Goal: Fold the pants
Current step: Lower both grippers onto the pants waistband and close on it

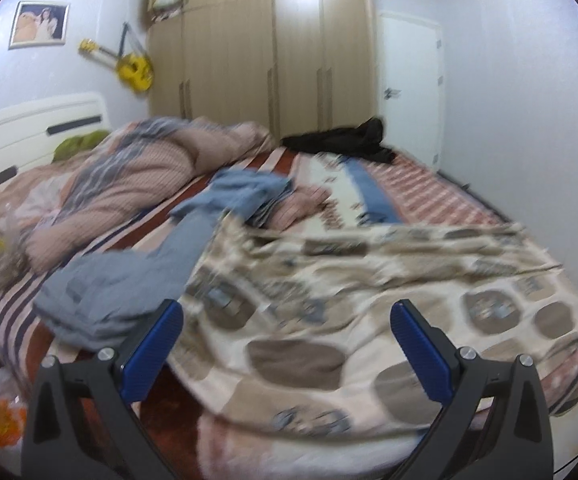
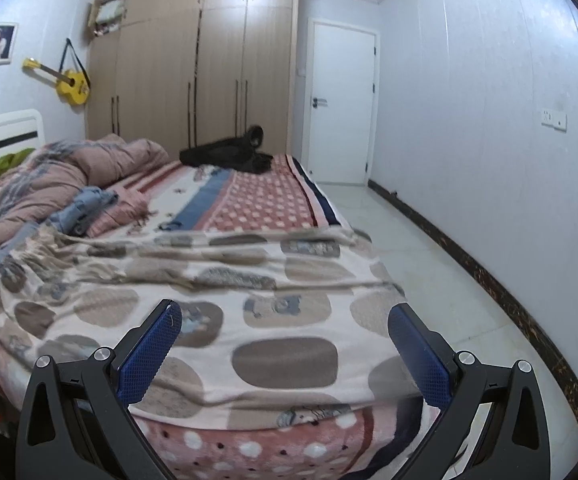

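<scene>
**Patterned pants spread flat on the bed, both grippers empty**

The patterned pants (image 1: 349,308) are laid out across the near end of the bed (image 2: 265,200), presumably flattened for folding. The left gripper (image 1: 287,344) and right gripper (image 2: 285,344) are held level just before the pants, jaws parted wide, nothing grasped.

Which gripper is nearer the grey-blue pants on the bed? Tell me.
Left. The left gripper hangs open just right of the grey-blue pants; the right gripper is open farther right, over the spotted blanket.
</scene>
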A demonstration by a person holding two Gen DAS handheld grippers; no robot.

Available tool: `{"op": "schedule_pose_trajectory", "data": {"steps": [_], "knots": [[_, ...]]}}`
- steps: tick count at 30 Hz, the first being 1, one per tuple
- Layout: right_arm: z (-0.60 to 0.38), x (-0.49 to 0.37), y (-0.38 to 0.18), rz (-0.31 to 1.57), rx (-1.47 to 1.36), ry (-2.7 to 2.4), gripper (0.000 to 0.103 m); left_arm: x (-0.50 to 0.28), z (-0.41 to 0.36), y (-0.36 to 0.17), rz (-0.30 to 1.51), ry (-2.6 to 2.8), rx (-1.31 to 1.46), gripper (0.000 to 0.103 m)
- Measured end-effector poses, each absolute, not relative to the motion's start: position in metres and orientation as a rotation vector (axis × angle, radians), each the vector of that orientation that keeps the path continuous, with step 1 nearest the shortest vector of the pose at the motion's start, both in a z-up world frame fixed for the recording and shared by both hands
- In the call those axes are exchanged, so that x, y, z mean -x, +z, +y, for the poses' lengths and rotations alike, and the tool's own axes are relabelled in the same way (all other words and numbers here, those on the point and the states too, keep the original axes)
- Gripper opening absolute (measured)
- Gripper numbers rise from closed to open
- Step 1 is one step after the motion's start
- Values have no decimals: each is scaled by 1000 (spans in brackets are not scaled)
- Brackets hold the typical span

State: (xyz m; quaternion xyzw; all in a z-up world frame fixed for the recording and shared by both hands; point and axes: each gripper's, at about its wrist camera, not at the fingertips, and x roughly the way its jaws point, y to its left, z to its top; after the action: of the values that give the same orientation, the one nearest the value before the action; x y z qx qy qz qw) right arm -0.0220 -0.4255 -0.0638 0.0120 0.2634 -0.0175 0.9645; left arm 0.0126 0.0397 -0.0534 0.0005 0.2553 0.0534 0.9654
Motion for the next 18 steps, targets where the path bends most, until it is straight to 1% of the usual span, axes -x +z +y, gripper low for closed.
{"op": "schedule_pose_trajectory", "data": {"steps": [6, 14, 16, 17, 18], "knots": [[-443, 6, -100, 610, -60, -57, 102, -18, 58, -83, 597, 161, 20, 102], [-476, -2, -141, 688, -148, -94, 102, -38, 75, -127, 732, 175, 178, 102], [-484, -3, -150, 712, -166, -102, 99, -44, 75, -138, 767, 181, 176, 102], [-487, -4, -155, 724, -175, -107, 96, -46, 75, -142, 782, 188, 178, 102], [-491, -4, -160, 737, -184, -112, 95, -47, 76, -145, 791, 191, 183, 102]]}}
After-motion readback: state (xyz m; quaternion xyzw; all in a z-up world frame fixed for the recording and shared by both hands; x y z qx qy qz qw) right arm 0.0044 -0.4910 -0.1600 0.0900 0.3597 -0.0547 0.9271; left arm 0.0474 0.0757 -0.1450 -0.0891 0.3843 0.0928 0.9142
